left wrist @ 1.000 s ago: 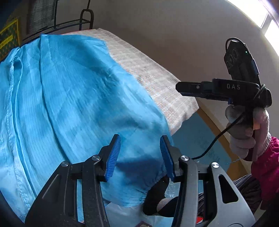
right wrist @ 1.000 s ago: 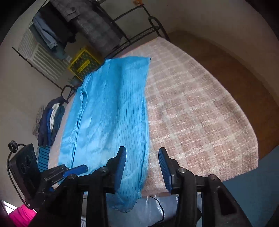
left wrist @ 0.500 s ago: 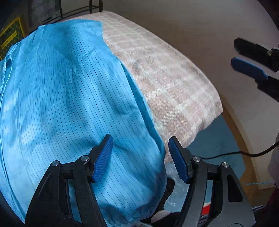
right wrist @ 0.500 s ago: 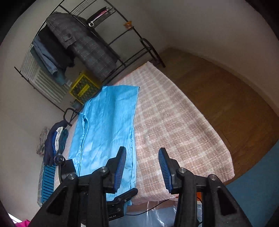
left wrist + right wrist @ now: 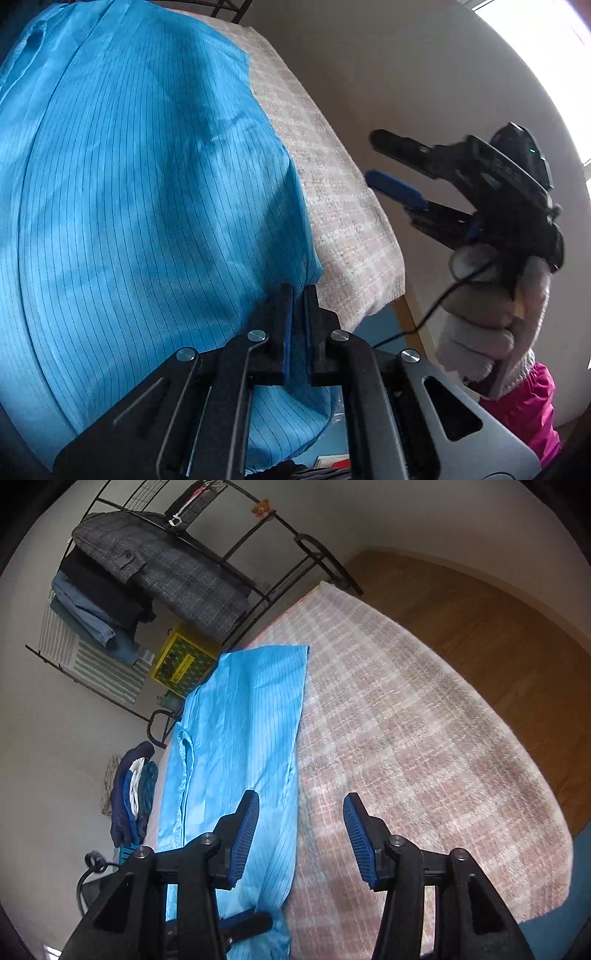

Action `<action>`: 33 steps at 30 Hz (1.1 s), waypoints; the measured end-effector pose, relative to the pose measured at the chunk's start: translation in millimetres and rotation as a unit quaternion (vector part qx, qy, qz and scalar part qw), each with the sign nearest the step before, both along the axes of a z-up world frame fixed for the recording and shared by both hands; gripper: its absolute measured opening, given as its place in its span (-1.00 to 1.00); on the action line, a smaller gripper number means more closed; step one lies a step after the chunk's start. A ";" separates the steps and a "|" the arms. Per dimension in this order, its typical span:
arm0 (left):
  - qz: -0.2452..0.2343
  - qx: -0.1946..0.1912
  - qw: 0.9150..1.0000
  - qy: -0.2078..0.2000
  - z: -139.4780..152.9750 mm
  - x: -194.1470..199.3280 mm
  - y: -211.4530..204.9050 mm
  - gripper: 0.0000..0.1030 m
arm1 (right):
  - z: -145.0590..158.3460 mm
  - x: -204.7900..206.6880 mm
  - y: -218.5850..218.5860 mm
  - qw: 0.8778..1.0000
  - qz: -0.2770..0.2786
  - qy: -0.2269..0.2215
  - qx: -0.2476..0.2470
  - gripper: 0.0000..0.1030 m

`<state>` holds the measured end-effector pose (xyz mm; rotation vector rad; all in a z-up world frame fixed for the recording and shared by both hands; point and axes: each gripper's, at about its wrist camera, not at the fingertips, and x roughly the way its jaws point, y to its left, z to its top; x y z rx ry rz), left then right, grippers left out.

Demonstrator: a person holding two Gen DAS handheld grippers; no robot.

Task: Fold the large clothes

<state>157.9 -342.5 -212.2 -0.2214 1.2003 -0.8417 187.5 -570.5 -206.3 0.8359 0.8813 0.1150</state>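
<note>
A large light-blue pinstriped garment (image 5: pixel 129 203) lies spread lengthwise along the left side of a pink-and-white checked blanket (image 5: pixel 351 221). My left gripper (image 5: pixel 299 295) is shut on the garment's near right edge, with blue cloth pinched between the pads. The right wrist view shows the same garment (image 5: pixel 243 716) and the left gripper (image 5: pixel 251 921) low at its near end. My right gripper (image 5: pixel 301 834) hovers over the garment's right edge and the blanket (image 5: pixel 424 738). Its jaws are opening with nothing between them. From the left wrist view the right gripper (image 5: pixel 371 155) is off to the right, above the blanket.
A gloved hand (image 5: pixel 491 314) with a pink sleeve holds the right gripper. Behind the bed stands a black rack with a grey plaid jacket (image 5: pixel 159 565) and jeans (image 5: pixel 88 616). A yellow crate (image 5: pixel 181 661) and a clothes pile (image 5: pixel 133 794) lie left, wooden floor (image 5: pixel 480 627) right.
The left gripper's jaws stood wide over the garment, then dropped and closed on its near right edge. The right gripper came lower toward the bed and its jaws widened.
</note>
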 end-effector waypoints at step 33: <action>0.024 -0.124 0.992 0.022 29.4 2.2 111.3 -0.99 | 53.9 186.1 165.3 0.945 0.085 0.033 -0.314 -1.00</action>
